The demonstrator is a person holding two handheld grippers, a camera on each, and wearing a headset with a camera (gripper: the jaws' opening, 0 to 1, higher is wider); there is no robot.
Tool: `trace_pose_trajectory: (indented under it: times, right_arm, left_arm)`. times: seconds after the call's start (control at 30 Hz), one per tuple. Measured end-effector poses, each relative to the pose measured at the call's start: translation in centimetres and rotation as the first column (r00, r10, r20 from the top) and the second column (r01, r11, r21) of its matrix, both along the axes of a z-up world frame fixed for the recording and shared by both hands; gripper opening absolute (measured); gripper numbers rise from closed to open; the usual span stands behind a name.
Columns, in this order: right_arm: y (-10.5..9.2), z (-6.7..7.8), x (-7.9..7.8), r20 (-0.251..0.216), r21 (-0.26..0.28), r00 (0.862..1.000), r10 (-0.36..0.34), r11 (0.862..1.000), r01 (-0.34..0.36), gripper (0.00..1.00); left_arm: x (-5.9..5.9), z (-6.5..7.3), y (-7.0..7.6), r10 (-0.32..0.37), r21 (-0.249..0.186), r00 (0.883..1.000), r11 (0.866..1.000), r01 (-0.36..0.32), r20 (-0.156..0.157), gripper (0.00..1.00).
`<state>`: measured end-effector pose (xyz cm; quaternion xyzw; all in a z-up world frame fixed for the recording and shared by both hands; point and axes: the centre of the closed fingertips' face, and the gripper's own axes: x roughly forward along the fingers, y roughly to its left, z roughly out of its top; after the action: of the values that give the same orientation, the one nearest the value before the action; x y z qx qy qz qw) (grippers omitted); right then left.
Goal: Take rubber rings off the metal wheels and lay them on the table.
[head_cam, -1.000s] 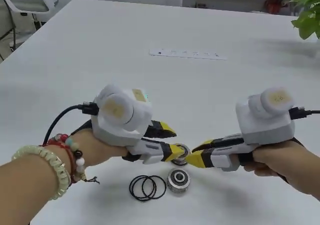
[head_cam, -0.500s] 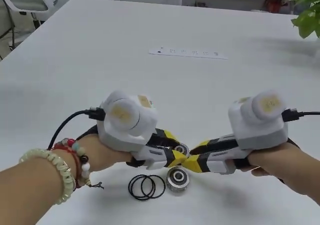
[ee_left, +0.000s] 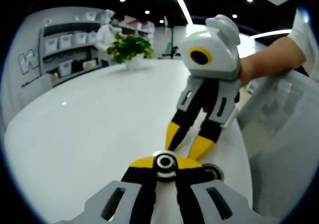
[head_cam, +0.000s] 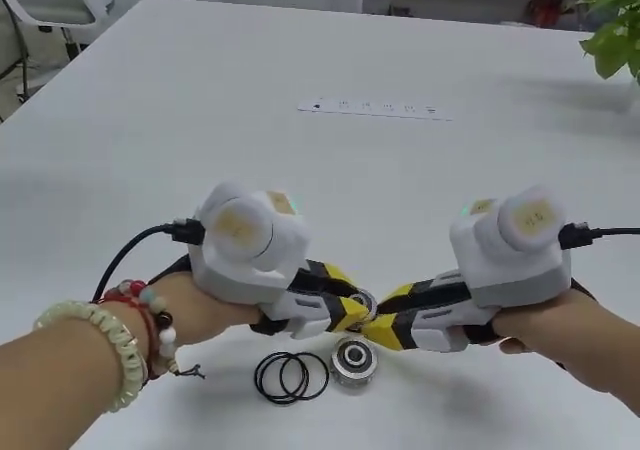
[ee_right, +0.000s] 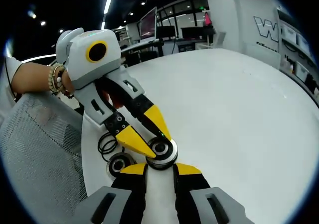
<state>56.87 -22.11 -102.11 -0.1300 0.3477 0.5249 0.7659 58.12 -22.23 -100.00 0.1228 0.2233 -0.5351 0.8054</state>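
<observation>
**Metal wheel held between two claws**

Left claw (ee_left: 165, 163): closed on a metal wheel (ee_right: 162, 152), held over the bench (head_cam: 300, 170).
Right claw (ee_right: 160, 169): jaws slightly apart, tips at the wheel's rim; whether they touch it cannot be told.
Second wheel (head_cam: 355, 358): on the bench, 6 o'clock of the held one.
Loose rubber rings (head_cam: 292, 375): at its 9 o'clock, just beside.
</observation>
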Motion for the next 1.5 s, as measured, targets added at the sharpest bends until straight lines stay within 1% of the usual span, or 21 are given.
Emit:
trace_pose_trajectory:
  times: [0.07, 0.23, 0.27, 0.3, 0.37, 0.43, 0.5, 0.57, 0.73, 0.8, 0.83, 0.97, 1.0, 1.07, 1.1, 1.2, 1.23, 1.3, 1.37, 1.43, 1.5]
  right_arm:
    - [0.0, 0.1, 0.1, 0.010, 0.002, 1.000, -0.002, 1.000, 0.001, 0.18]
    - [-0.1, -0.2, 0.1, 0.015, -0.012, 1.000, 0.010, 1.000, -0.010, 0.16]
    - [0.0, -0.1, 0.1, 0.024, -0.008, 1.000, 0.013, 1.000, -0.013, 0.16]
    - [-0.1, -0.2, 0.1, 0.020, -0.015, 1.000, 0.012, 1.000, -0.011, 0.15]
    - [-0.2, -0.1, 0.3, 0.038, -0.019, 0.999, 0.017, 1.000, -0.016, 0.12]
    - [-0.2, -0.1, 0.3, 0.033, -0.016, 0.999, 0.014, 1.000, -0.014, 0.11]
    - [-0.3, -0.2, 0.2, 0.047, -0.031, 0.998, 0.029, 0.999, -0.027, 0.08]
    - [-0.5, -0.1, 0.4, 0.064, -0.037, 0.998, 0.030, 0.999, -0.027, 0.02]
    - [-0.5, -0.1, 0.5, 0.073, -0.039, 0.997, 0.017, 0.999, -0.014, 0.00]
    - [-0.6, -0.2, 0.6, 0.054, -0.030, 0.998, -0.012, 0.999, 0.013, 0.00]
    - [-0.6, -0.2, 0.7, 0.016, -0.012, 0.999, -0.046, 0.999, 0.047, 0.00]
    - [-0.8, -0.2, 0.9, -0.054, 0.013, 0.993, -0.107, 0.994, 0.108, 0.00]
    - [-0.8, -0.2, 1.0, -0.061, 0.016, 0.992, -0.112, 0.993, 0.113, 0.00]
    - [-1.0, 0.0, 1.3, -0.082, 0.033, 0.986, -0.145, 0.988, 0.148, 0.00]
    - [-1.1, 0.2, 1.5, -0.088, 0.047, 0.983, -0.164, 0.985, 0.168, 0.00]
    - [-1.0, 1.3, 2.0, -0.159, 0.129, 0.962, -0.221, 0.962, 0.242, 0.00]
    - [-0.9, 1.4, 2.0, -0.169, 0.137, 0.959, -0.229, 0.958, 0.253, 0.00]
    - [-1.1, 1.1, 2.1, -0.168, 0.123, 0.959, -0.226, 0.961, 0.248, 0.00]
    - [-0.8, 1.4, 2.0, -0.173, 0.123, 0.958, -0.230, 0.960, 0.252, 0.00]
    - [-0.7, 1.5, 1.8, -0.144, 0.107, 0.965, -0.221, 0.966, 0.237, 0.00]
    - [-0.7, 1.5, 1.8, -0.146, 0.108, 0.964, -0.224, 0.965, 0.240, 0.00]
  left_arm:
    - [-0.1, 0.0, 0.0, -0.011, 0.008, 1.000, 1.000, 0.010, 0.015, 0.15]
    - [-0.1, 0.0, -0.1, -0.010, 0.008, 1.000, 1.000, 0.010, 0.016, 0.15]
    - [-0.1, -0.1, 0.0, -0.010, 0.007, 1.000, 1.000, 0.010, 0.017, 0.15]
    - [-0.1, -0.1, 0.0, -0.010, 0.007, 1.000, 1.000, 0.010, 0.017, 0.14]
    - [-0.1, -0.1, 0.0, -0.009, 0.004, 1.000, 1.000, 0.009, 0.016, 0.14]
    - [-0.1, -0.1, 0.0, -0.008, 0.005, 1.000, 1.000, 0.008, 0.015, 0.14]
    - [-0.1, -0.1, 0.0, -0.007, 0.006, 1.000, 1.000, 0.007, 0.015, 0.14]
    - [-0.1, -0.1, 0.0, -0.005, 0.005, 1.000, 1.000, 0.005, 0.013, 0.14]
    - [0.0, -0.1, 0.1, -0.005, 0.011, 1.000, 1.000, 0.005, 0.016, 0.14]
    - [0.0, -0.1, 0.1, -0.006, 0.011, 1.000, 1.000, 0.006, 0.018, 0.14]
    - [0.0, -0.1, 0.1, -0.006, 0.011, 1.000, 1.000, 0.006, 0.018, 0.14]
    - [0.0, -0.1, 0.1, -0.012, 0.016, 1.000, 1.000, 0.012, 0.028, 0.14]
    - [0.0, -0.2, 0.1, -0.013, 0.018, 0.999, 1.000, 0.013, 0.030, 0.14]
    - [0.1, -0.1, 0.1, -0.013, 0.021, 0.999, 1.000, 0.013, 0.033, 0.14]
    - [0.1, -0.1, 0.2, -0.013, 0.022, 0.999, 1.000, 0.013, 0.034, 0.14]
    - [0.1, -0.2, 0.2, -0.013, 0.020, 0.999, 1.000, 0.012, 0.032, 0.14]
    - [0.1, -0.2, 0.2, -0.013, 0.019, 0.999, 1.000, 0.012, 0.032, 0.14]
    - [0.1, -0.2, 0.1, -0.013, 0.022, 0.999, 1.000, 0.012, 0.035, 0.14]
    - [0.1, -0.2, 0.1, -0.014, 0.027, 0.999, 1.000, 0.013, 0.037, 0.14]
    - [0.1, -0.2, 0.2, -0.013, 0.029, 0.999, 1.000, 0.012, 0.039, 0.14]
    - [0.1, -0.2, 0.2, -0.013, 0.030, 0.999, 0.999, 0.012, 0.040, 0.13]
